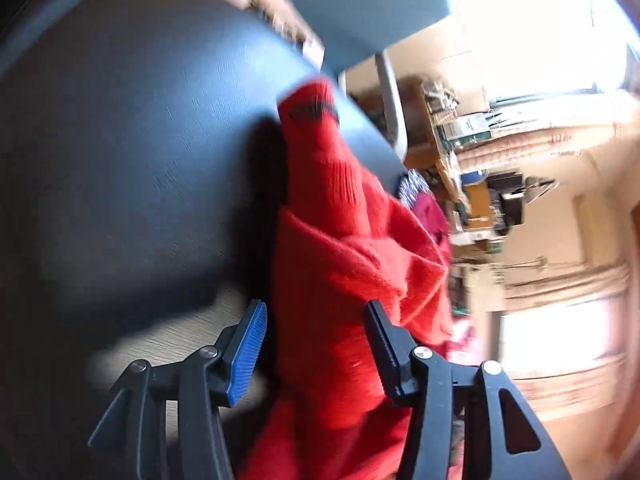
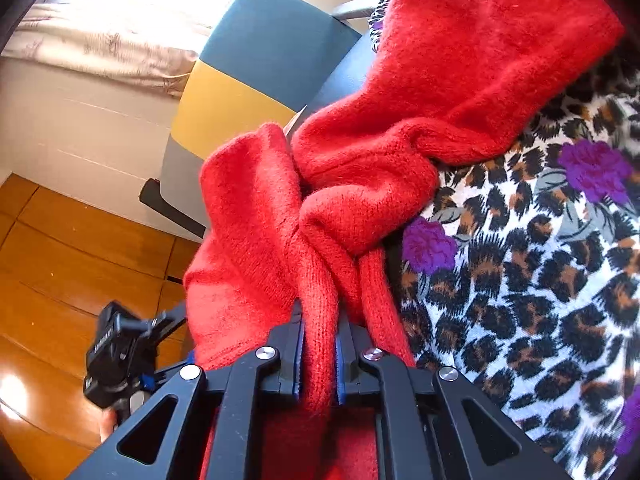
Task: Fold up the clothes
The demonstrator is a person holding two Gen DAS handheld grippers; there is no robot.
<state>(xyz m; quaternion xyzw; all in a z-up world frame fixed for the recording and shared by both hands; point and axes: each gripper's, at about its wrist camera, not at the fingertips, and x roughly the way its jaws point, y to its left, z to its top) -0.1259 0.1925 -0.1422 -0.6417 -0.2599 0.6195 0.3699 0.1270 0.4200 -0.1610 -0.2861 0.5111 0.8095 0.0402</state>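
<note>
Bg: wood floor (image 2: 60,264), white wall w/ curtain (image 2: 100,44), bright window (image 1: 520,20). Teal/yellow chair (image 2: 256,68) nr dark tabletop (image 1: 120,140). Cluttered shelves (image 1: 460,132) far side.

Lived-in home, wooden floor (image 2: 60,264), curtained window (image 2: 100,40), cluttered shelves (image 1: 460,132)

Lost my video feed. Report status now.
Left hand-held gripper open, red sweater between its pads. Right hand-held gripper shut on sweater fold. Leopard-print garment lies beside it.

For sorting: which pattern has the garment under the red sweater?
Leopard print with purple flowers; right wrist view.
</note>
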